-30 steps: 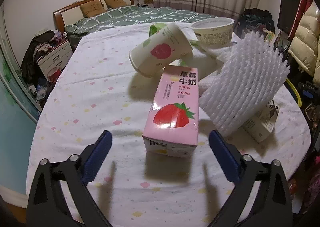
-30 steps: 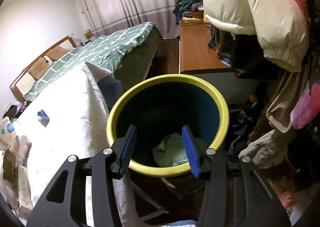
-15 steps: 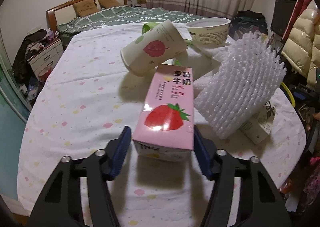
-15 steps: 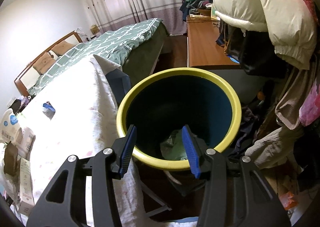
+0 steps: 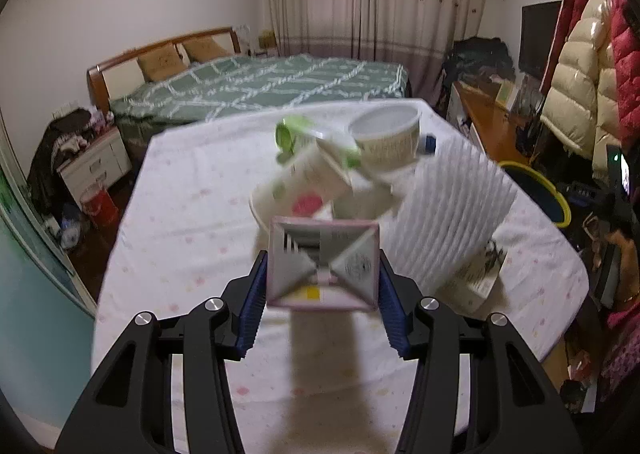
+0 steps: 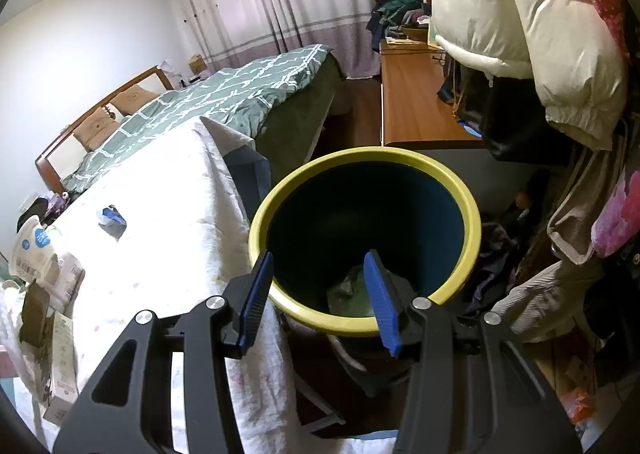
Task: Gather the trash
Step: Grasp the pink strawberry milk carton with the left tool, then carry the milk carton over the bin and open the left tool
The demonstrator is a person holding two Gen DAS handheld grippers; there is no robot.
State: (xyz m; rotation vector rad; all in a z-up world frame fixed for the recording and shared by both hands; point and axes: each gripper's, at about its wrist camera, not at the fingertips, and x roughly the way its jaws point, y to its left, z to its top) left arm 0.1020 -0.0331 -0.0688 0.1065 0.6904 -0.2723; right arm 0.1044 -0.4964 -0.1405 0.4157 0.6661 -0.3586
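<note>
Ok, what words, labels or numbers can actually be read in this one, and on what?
No text is legible.
milk carton, held in the left claw: print on the bottom flaps, motion-blurred.
paper bowl: rows of print on the side, blurred.
small box: dark print, blurred.
blue label on a bowl, right wrist view: too small.

glossy coated paper on the milk carton (image 5: 323, 264) between the left gripper's (image 5: 322, 296) ribbed blue pads. just beyond it, ridged white foam sleeve (image 5: 450, 214) and smooth paper cup (image 5: 298, 190). matt printed cloth on the table (image 5: 192, 214). ahead of the right gripper (image 6: 318, 298), smooth plastic bin (image 6: 466, 210), yellow rim.
</note>
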